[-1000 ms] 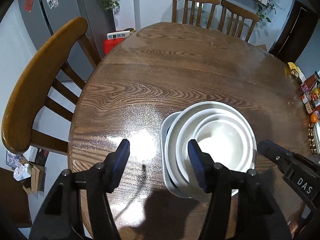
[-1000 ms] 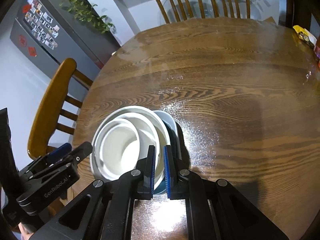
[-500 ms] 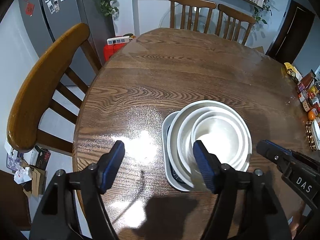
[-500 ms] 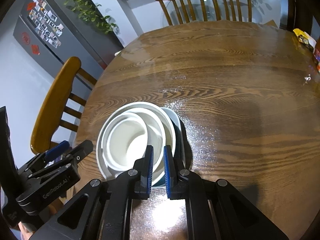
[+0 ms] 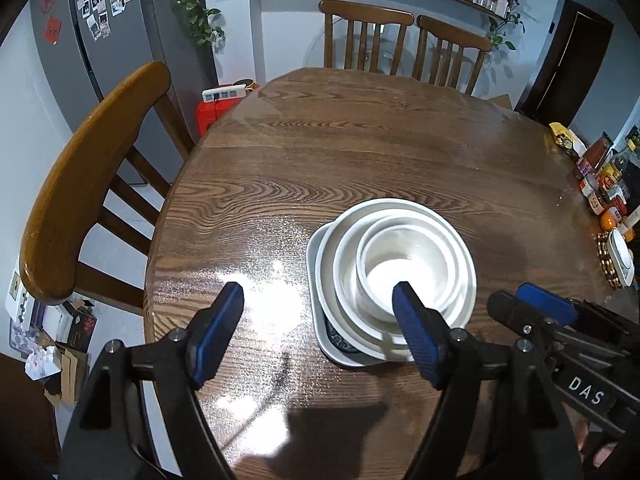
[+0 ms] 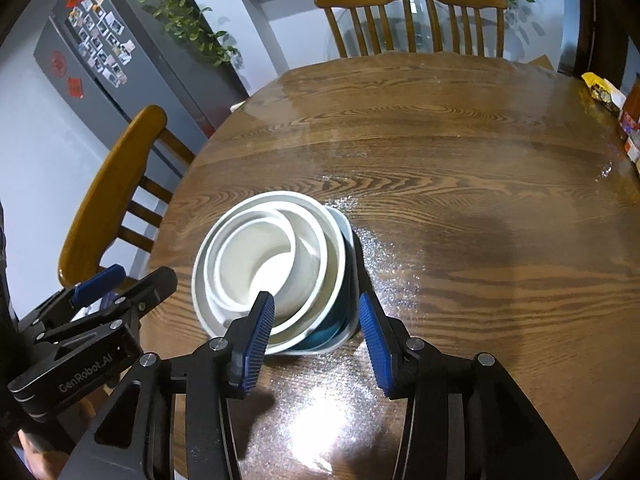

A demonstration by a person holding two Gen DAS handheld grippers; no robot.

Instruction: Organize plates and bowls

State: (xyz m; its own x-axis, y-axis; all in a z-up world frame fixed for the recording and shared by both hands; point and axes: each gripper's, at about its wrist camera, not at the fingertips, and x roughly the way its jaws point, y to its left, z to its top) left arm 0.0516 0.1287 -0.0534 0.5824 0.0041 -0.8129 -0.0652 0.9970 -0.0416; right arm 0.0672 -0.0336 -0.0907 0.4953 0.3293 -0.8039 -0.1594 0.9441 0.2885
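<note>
Three white bowls (image 5: 404, 256) sit nested inside one another on a squarish plate (image 5: 320, 320) with a dark blue pattern, near the front of the round wooden table (image 5: 360, 152). My left gripper (image 5: 316, 304) hovers before the stack with its jaws opening; its right finger (image 5: 412, 332) overlaps the stack's near rim, and the pads press on nothing. In the right wrist view the bowls (image 6: 260, 256) and the plate (image 6: 346, 308) show just beyond my right gripper (image 6: 316, 308). Its jaws are opening with the stack's near edge seen between them, untouched.
A wooden chair (image 5: 88, 168) stands at the table's left edge and two more chairs (image 5: 404, 44) stand at the far side. Jars, snack packets and oranges (image 5: 604, 196) crowd the right edge. A power strip (image 5: 224, 92) lies on a red box left of the table.
The right jaws have gone from shut to apart. The left jaws have spread wider. Both grippers have drawn back slightly, so the stack looks farther off.
</note>
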